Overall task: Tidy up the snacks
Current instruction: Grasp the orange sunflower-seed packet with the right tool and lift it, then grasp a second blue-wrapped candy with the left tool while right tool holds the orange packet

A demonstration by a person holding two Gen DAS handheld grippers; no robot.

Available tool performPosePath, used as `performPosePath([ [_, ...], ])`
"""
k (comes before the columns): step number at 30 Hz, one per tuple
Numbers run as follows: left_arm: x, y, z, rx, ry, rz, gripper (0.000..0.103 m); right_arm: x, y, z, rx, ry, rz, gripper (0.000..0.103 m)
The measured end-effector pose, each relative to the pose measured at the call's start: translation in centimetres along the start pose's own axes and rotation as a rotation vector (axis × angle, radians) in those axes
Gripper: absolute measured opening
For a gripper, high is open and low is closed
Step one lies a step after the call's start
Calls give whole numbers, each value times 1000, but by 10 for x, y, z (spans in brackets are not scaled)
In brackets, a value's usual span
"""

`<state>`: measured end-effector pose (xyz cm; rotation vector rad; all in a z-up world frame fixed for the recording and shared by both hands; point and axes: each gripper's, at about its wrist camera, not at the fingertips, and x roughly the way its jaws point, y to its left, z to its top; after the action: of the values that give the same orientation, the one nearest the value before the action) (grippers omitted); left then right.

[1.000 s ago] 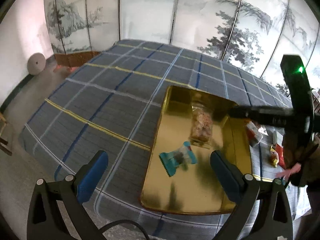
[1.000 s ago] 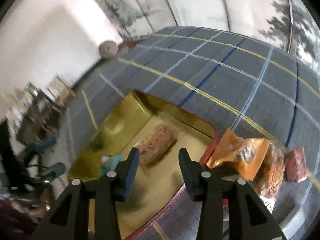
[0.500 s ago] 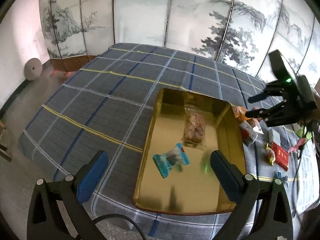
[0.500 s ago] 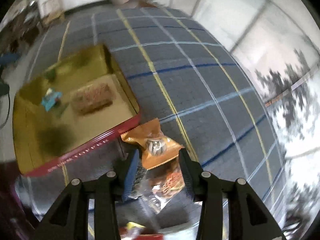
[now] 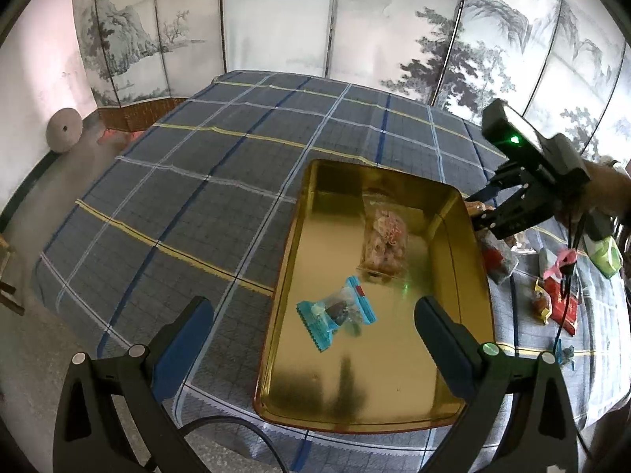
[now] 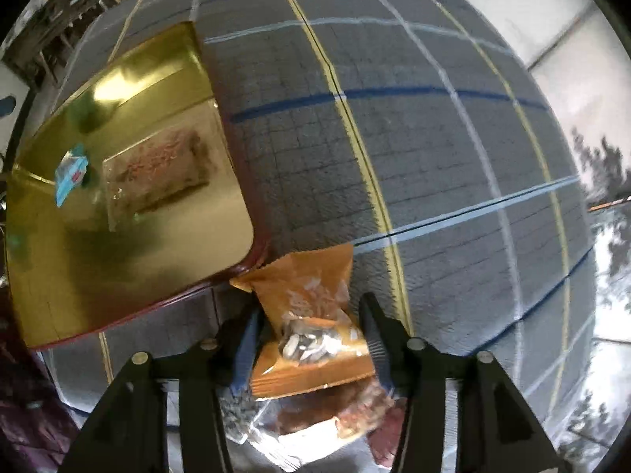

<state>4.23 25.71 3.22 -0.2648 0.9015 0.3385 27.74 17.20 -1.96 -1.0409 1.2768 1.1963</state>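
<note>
Right gripper (image 6: 309, 341) straddles orange seed packet (image 6: 311, 323) beside gold tray (image 6: 130, 252), jaws just widening, pads not pressing; left gripper (image 5: 315, 329) wide, empty, above tray.

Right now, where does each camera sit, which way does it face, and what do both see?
Left wrist: on the left gripper, angled down across the table at the tray; its two open fingers show, plus the right gripper and a hand beyond.
Right wrist: on the right gripper, looking down at the orange packet between its fingers; pads' contact unclear.
Shared: tray, blue packet, clear packet, plaid cloth.
</note>
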Motion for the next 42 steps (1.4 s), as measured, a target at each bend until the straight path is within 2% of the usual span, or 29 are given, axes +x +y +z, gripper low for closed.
performPosePath([
  [4,-3,-4,-1,-13,17,-25,101,-4,2,-11,53,-50,-40,39],
  [5,-7,-5,-1,-12,9,-26,101,-16,4,-19,79,-106,-67,38],
  [7,-16,-12,-3,5,-12,-27,101,-42,5,-35,146,-209,-63,38],
  [8,-20,-16,-3,18,-17,-33,101,-63,6,-53,203,-281,-91,38],
  [11,-31,-33,-6,51,-24,-62,101,-105,8,-109,374,-459,-94,38],
  [12,-35,-43,-8,72,-23,-80,101,-119,10,-140,456,-524,-90,38],
  [15,-38,-70,-11,121,5,-129,101,-133,21,-223,644,-631,-94,38],
  [17,-37,-95,-14,159,38,-173,101,-129,34,-279,751,-658,-106,38],
  [19,-34,-116,-17,182,71,-226,101,-116,45,-323,831,-649,-126,38],
  [22,-22,-155,-26,222,161,-353,101,-97,61,-372,917,-644,-119,38],
  [25,-7,-193,-36,231,238,-431,100,-77,66,-410,982,-654,-140,38],
  [27,5,-217,-41,225,289,-477,99,-69,63,-421,1006,-674,-134,38],
  [28,11,-226,-42,217,315,-487,96,-65,59,-423,1013,-683,-135,38],
  [31,28,-251,-44,195,381,-512,93,-52,50,-433,1029,-704,-135,38],
  [32,33,-257,-45,183,403,-505,91,-47,47,-435,1031,-708,-134,38],
  [34,43,-268,-46,151,437,-495,79,-41,45,-435,1035,-719,-125,38],
  [37,54,-281,-46,144,452,-439,78,-33,42,-440,1052,-741,-86,38],
  [39,57,-287,-48,150,466,-420,78,-36,44,-447,1058,-792,-67,38],
  [42,54,-298,-53,187,441,-374,78,-36,44,-454,1072,-829,-32,38],
])
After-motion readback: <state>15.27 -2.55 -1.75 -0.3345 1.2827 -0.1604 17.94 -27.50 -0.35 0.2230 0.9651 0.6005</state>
